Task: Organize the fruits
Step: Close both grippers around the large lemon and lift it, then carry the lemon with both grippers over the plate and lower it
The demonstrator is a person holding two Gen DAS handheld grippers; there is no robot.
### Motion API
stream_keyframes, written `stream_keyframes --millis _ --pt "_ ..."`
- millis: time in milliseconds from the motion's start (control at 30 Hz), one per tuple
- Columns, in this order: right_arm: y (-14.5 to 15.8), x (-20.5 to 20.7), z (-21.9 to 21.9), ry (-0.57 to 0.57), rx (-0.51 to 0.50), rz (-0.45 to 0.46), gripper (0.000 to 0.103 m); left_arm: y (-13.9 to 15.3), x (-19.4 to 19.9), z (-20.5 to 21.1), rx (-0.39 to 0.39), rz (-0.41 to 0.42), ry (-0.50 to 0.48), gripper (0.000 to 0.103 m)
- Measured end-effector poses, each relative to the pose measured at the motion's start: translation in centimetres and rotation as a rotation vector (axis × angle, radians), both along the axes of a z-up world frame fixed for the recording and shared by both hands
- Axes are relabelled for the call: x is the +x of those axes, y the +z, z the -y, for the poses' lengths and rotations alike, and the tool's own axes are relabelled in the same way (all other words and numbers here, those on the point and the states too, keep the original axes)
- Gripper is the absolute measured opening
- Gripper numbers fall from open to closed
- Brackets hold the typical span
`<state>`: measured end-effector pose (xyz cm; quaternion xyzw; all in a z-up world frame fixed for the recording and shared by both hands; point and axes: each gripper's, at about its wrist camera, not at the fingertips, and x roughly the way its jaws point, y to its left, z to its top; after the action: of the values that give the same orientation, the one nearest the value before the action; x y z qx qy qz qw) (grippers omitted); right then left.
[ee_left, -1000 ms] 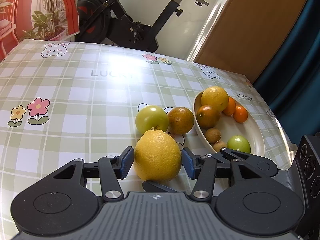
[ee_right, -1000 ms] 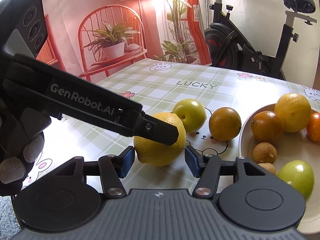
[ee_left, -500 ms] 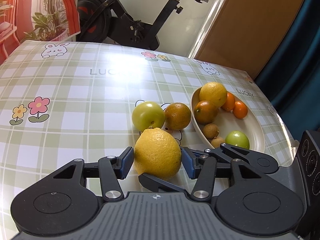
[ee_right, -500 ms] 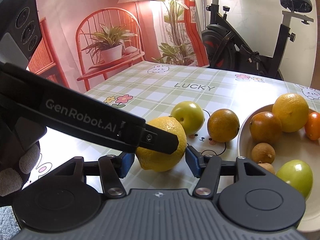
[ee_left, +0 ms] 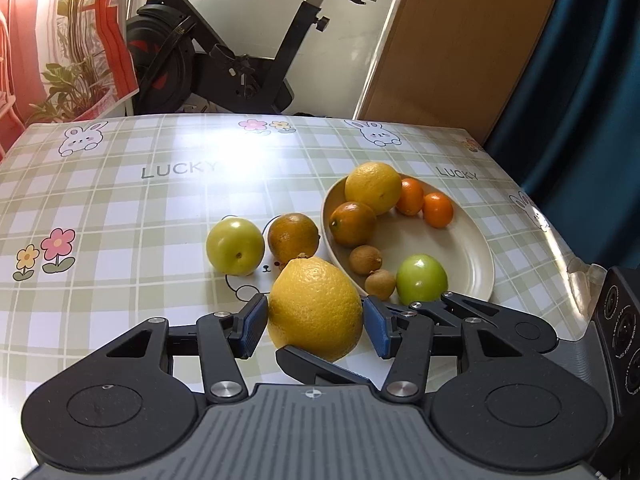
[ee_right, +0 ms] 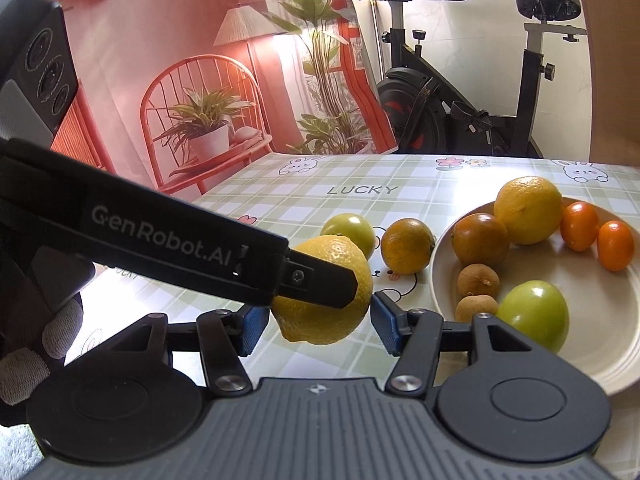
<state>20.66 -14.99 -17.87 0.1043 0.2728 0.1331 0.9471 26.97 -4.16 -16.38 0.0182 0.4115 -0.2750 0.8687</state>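
Note:
My left gripper (ee_left: 315, 322) is shut on a large yellow lemon (ee_left: 316, 314) and holds it above the table. In the right wrist view the lemon (ee_right: 320, 320) hangs off the cloth, and the left gripper's finger (ee_right: 320, 282) crosses it. My right gripper (ee_right: 316, 326) is open, with a pad on each side of the lemon and a gap at the right one. A cream plate (ee_left: 472, 256) holds an orange-yellow fruit, a dark orange, two small oranges, two brown longans and a green fruit. A green fruit (ee_left: 235, 245) and an orange (ee_left: 293, 238) lie on the cloth left of the plate.
The table has a green checked cloth (ee_left: 120, 208) with "LUCKY" print. An exercise bike (ee_left: 224, 52) stands beyond the far edge. A blue curtain (ee_left: 580, 100) hangs at the right. The right gripper's body (ee_left: 624, 328) sits at the right edge of the left wrist view.
The left gripper has lifted the lemon off the table and moved it toward the plate. The right gripper has stayed open around it and followed.

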Motion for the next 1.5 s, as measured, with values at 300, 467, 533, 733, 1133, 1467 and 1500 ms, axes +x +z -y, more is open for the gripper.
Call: stream_keyframes --millis 300,467,533,733,1133,1467,1500 --pt "1.5 -2.3 3.5 -0.086 0.036 0.064 0.059 1.7 -1.0 4.3 0.027 0.039 -0.057 0.055" --pt "1.9 -3.5 5.5 -0.129 0.019 0.086 0.059 2.2 -1.4 7.4 0.016 0.057 -0.083 0.056" --pt "2.2 -4.0 6.6 -0.153 0.015 0.096 0.059 2.2 -1.4 8.7 0.006 0.056 -0.099 0.056" --pt "1.9 -4.2 10.1 -0.203 0.0 0.097 0.059 1.5 -0.5 12.6 0.031 0.064 -0.138 0.056" --pt "1.1 -0.3 13.4 -0.214 0.016 0.07 0.059 0.5 3.8 14.5 0.032 0.039 -0.109 0.056" --pt "0.0 1.3 14.2 -0.21 0.038 0.002 0.059 -1.1 4.8 15.0 0.066 0.009 -0.104 0.056" --pt "-0.1 1.4 14.2 -0.21 0.038 -0.005 0.059 -1.2 4.8 15.0 0.067 0.006 -0.103 0.056"
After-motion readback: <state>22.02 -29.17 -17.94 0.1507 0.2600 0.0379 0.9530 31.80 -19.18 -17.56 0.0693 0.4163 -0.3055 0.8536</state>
